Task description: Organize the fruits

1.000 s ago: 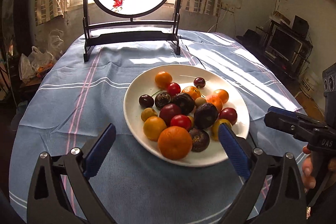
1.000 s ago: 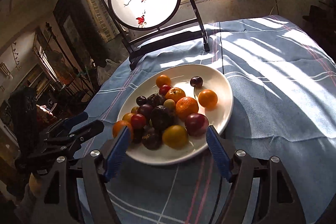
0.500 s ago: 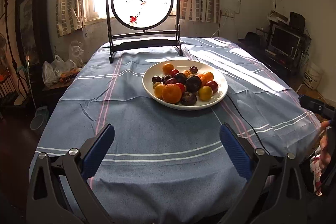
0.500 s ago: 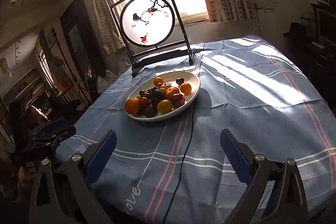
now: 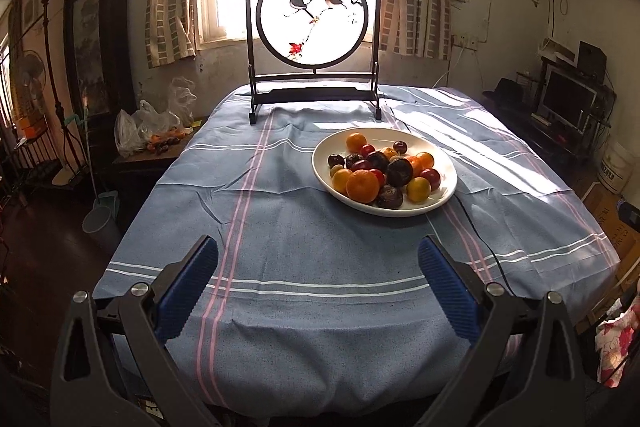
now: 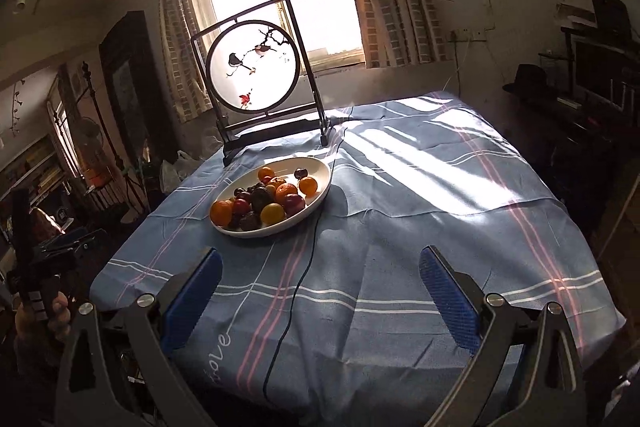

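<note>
A white plate (image 5: 440, 201) on the blue striped tablecloth holds several mixed fruits: a big orange (image 5: 362, 185), small oranges, red and dark purple fruits. The plate also shows in the right wrist view (image 6: 316, 203), with an orange (image 6: 221, 212) at its left rim. My left gripper (image 5: 318, 287) is open and empty, held back over the table's near edge, well short of the plate. My right gripper (image 6: 320, 293) is open and empty, also back at the near edge. The left gripper's body (image 6: 60, 247) shows at the left of the right wrist view.
A dark framed round bird screen (image 5: 313, 19) stands at the table's far edge before the window. A black cable (image 6: 298, 291) runs from the plate toward the near edge. A side table with plastic bags (image 5: 144, 131) is left. A monitor (image 5: 568, 99) stands right.
Both grippers have pulled far back from the plate to the table's near edge and risen. The plate and fruits have not moved. Both stayed open.
</note>
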